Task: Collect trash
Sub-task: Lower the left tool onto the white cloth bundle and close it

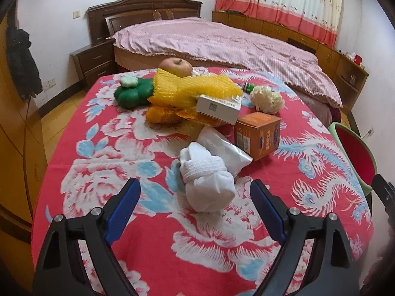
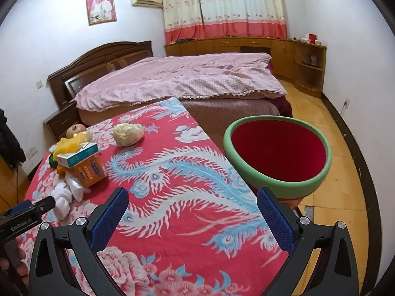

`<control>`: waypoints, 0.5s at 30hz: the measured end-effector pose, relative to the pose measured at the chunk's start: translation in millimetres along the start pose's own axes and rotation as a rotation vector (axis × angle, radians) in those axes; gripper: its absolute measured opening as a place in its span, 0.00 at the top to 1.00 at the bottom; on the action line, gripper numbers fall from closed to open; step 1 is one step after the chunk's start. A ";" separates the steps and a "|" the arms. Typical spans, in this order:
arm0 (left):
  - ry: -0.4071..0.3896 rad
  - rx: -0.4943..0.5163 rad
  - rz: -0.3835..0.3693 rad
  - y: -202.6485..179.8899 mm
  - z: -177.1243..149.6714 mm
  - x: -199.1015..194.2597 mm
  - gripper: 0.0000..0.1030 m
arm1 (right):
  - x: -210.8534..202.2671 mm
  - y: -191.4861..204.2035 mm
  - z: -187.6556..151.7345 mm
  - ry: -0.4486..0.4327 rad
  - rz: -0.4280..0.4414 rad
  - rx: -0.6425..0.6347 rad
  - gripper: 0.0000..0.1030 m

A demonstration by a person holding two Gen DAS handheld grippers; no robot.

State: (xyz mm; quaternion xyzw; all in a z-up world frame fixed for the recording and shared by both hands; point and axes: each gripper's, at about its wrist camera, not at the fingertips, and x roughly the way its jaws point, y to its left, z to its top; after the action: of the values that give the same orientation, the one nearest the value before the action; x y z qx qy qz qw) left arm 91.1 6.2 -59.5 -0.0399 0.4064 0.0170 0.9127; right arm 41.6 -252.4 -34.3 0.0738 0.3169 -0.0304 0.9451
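So the left gripper (image 1: 195,197) is spread wide and tilted down over the tabletop (image 1: 172,246), which has a red floral cloth on it. A white balled-up sock (image 1: 207,182) sits right between the blue pads, but they're not touching it. Just behind the sock there's a white plastic bag (image 1: 222,148), then an orange box (image 1: 259,133) and a white box (image 1: 219,107) leaning on yellow foam netting (image 1: 187,87). A green cushion (image 1: 134,93) and an apple (image 1: 175,66) sit further back, with a crumpled paper ball (image 1: 267,98) off to the right. The right gripper (image 2: 192,212) is open too, empty, hovering above the cloth near a green-rimmed red basin (image 2: 279,172) beside the table edge.
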 end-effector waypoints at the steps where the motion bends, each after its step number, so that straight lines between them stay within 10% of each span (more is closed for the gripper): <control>1: 0.007 0.003 -0.002 -0.6 0.9 3.7 0.17 | 3.9 1.2 0.3 0.009 -0.004 -0.007 0.00; 15: 0.084 -0.047 -0.084 8.5 2.5 26.2 0.61 | 38.4 23.3 4.0 0.122 0.069 -0.064 0.00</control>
State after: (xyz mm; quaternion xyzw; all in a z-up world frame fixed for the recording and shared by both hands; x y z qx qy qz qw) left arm 109.9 14.9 -77.9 -0.0791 0.4419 -0.0132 0.8935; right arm 76.9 -230.4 -51.5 0.0563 0.3718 0.0166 0.9265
